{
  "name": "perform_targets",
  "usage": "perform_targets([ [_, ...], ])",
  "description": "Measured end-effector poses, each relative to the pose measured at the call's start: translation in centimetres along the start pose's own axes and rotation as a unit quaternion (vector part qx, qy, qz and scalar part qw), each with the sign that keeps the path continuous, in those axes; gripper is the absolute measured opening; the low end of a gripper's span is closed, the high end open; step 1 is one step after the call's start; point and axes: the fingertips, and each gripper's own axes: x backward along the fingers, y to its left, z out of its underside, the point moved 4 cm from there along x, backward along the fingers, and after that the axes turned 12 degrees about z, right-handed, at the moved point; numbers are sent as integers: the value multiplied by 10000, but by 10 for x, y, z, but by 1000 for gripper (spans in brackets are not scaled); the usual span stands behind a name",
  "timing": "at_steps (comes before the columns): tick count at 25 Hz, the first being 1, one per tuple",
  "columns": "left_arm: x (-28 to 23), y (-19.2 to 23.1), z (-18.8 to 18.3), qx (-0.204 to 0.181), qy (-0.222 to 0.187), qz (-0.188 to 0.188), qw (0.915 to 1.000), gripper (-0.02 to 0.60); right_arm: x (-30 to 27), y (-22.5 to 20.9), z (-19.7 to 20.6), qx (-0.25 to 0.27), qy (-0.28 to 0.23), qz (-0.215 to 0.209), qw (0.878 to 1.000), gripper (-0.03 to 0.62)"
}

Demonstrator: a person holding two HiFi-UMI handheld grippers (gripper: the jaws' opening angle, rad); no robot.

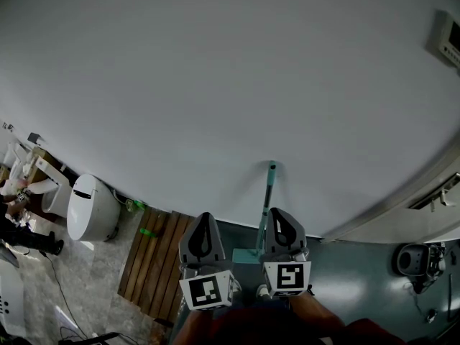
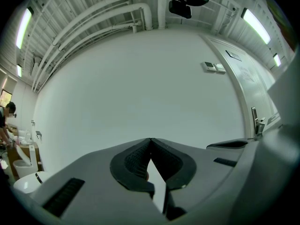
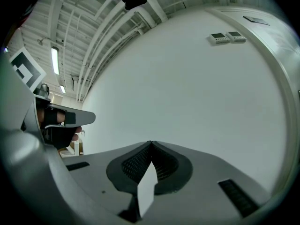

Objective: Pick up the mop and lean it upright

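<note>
Mop (image 1: 269, 192), lower centre, leans on wall (image 1: 215, 85); your left gripper (image 1: 205, 220) and right gripper (image 1: 278, 214), both clenched empty, could knock it sliding sideways.

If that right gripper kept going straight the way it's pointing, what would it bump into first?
Probably the white wall: the right gripper faces only bare wall in its own view. The mop handle stands just left of it.

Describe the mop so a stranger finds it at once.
Start at the big white wall. Where it meets the dark floor, right of the wooden slats, the mop stands against it. It is the only thin teal pole there.
</note>
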Motion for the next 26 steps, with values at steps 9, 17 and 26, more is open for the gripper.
perform_targets([
  [9, 3, -4, 7, -2, 59, 62, 10000, 14, -1, -3, 0, -4, 80, 38, 10000, 17],
  [17, 7, -7, 7, 30, 21, 104, 9999, 14, 2, 0, 1, 47, 36, 2, 10000, 17],
  [26, 13, -9, 5, 40, -7, 121, 9999, 14, 7, -2, 5, 62, 33, 9, 10000, 17],
])
